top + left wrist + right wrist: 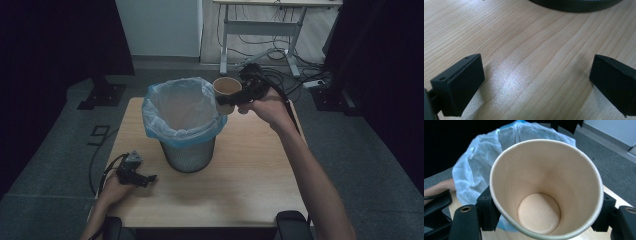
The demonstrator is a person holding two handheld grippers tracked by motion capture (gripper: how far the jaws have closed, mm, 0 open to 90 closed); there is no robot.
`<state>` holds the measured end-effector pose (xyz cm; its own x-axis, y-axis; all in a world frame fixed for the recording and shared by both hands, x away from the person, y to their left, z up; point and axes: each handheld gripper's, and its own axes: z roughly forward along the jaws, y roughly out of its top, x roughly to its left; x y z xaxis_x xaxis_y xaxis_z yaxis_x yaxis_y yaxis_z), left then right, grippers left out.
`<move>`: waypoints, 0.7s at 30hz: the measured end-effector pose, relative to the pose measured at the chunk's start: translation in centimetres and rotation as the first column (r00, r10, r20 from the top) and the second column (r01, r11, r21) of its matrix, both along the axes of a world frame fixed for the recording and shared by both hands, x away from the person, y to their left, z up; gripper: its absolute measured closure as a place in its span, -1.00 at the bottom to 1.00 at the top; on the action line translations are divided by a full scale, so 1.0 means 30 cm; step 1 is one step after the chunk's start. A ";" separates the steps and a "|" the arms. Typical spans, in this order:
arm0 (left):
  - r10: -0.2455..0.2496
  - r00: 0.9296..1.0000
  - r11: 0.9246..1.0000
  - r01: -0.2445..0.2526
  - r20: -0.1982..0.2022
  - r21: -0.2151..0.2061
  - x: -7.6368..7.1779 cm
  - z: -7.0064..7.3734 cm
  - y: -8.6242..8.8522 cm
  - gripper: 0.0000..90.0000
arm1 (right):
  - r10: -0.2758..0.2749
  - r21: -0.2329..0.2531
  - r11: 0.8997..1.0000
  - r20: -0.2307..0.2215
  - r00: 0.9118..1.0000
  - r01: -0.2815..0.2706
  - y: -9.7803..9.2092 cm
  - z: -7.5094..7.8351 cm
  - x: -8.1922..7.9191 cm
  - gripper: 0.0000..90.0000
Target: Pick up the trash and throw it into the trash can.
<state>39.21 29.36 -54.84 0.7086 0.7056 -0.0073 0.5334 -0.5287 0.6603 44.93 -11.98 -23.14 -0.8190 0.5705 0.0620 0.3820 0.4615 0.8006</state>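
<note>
The right gripper [226,103] holds a paper cup [227,89] in the air just beside the bin [186,125], at the side of its rim that lies farther from the person and to the person's right. The fingers [486,211] pinch the cup from both sides, one against each wall. The cup stands nearly upright with its mouth open, and the right gripper view looks down onto a bare bottom [539,213]. The cup's rim sits a little above the bin's rim and close to the blue liner [172,107] that drapes over it.

The bin is a dark mesh basket standing on the table [250,175], toward its far left part. Its liner shows pale and crumpled behind the cup in the right gripper view.

The left gripper [146,179] rests low on the table, near the bin's base and on the person's side of it, to its left. Its fingers [461,82] are spread wide with only bare wood between them, and the bin's dark foot [576,5] lies ahead of them.
</note>
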 end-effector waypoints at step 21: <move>0.000 1.000 1.000 0.000 0.000 0.000 0.000 0.000 0.000 -1.00 | 0.091 -0.054 0.994 -0.028 0.995 -0.092 0.232 -0.165 0.060 -0.41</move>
<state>39.21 29.36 -54.83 0.7085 0.7057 -0.0071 0.5333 -0.5288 0.6602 46.73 -5.01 -28.09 -0.8665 0.4962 0.0537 0.3560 0.5390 0.7634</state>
